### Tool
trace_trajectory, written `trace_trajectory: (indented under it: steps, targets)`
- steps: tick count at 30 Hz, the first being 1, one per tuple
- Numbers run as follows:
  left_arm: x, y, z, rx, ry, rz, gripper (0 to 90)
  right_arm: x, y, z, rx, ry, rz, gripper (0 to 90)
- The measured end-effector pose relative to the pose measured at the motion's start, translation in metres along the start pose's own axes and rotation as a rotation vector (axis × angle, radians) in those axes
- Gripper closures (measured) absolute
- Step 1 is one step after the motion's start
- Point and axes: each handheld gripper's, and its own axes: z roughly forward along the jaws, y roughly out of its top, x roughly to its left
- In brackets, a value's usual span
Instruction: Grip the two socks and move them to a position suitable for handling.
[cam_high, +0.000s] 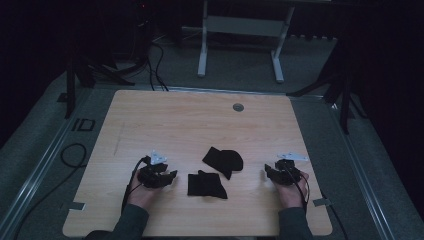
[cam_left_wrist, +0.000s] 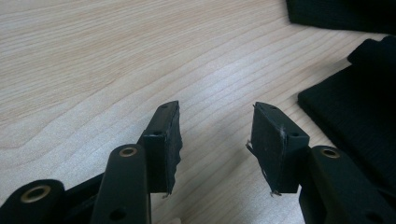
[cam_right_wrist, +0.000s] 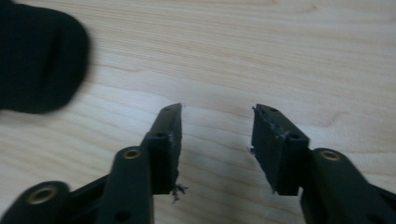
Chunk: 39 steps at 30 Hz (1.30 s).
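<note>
Near the front edge of the tabletop (cam_high: 150, 115), two black cloth pieces lie between the grippers: a squarish one (cam_high: 206, 184) closer to that edge, a rounded one (cam_high: 223, 160) just behind it. Dim light hides their folds, and both are cut off in the gripper views. Left gripper (cam_high: 169, 176) rests with jaws apart, holding nothing, just beside the squarish piece. Right gripper (cam_high: 269, 172) gapes equally, empty, over bare wood.
</note>
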Motion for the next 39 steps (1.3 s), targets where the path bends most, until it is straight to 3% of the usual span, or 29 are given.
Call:
trace_trajectory:
  steps: [1, 6, 11, 16, 17, 23, 30, 32, 39]
  targets:
    - [-0.001, 0.0, -0.001, -0.002, -0.001, 0.001, 52.9, 0.006, 0.002, -0.004, -0.007, 0.015, -0.031, 55.9]
    - [-0.002, 0.0, -0.002, -0.01, -0.01, -0.001, 52.9, 0.018, 0.006, -0.01, -0.012, 0.042, -0.069, 56.9]
    - [-0.005, 0.001, -0.002, -0.01, -0.018, 0.008, 53.2, 0.04, 0.011, -0.017, -0.016, 0.096, -0.136, 57.6]
    - [-0.006, 0.001, -0.002, -0.011, -0.023, 0.006, 53.2, 0.058, 0.014, -0.02, -0.02, 0.144, -0.16, 57.8]
    - [-0.006, 0.001, -0.002, -0.011, -0.03, 0.002, 53.2, 0.07, 0.015, -0.02, -0.021, 0.174, -0.181, 57.8]
    - [-0.008, 0.001, -0.002, -0.014, -0.041, 0.001, 54.4, 0.097, 0.018, -0.018, -0.014, 0.224, -0.24, 58.1]
    - [-0.012, 0.002, -0.002, -0.017, -0.06, 0.012, 59.2, 0.116, 0.017, -0.013, 0.002, 0.276, -0.256, 58.0]
    - [-0.015, 0.003, -0.001, -0.004, -0.084, 0.024, 63.1, 0.128, 0.017, -0.012, 0.006, 0.298, -0.276, 57.3]
    - [-0.021, 0.004, -0.004, -0.023, -0.096, 0.033, 65.8, 0.157, 0.012, -0.004, 0.037, 0.333, -0.346, 59.5]
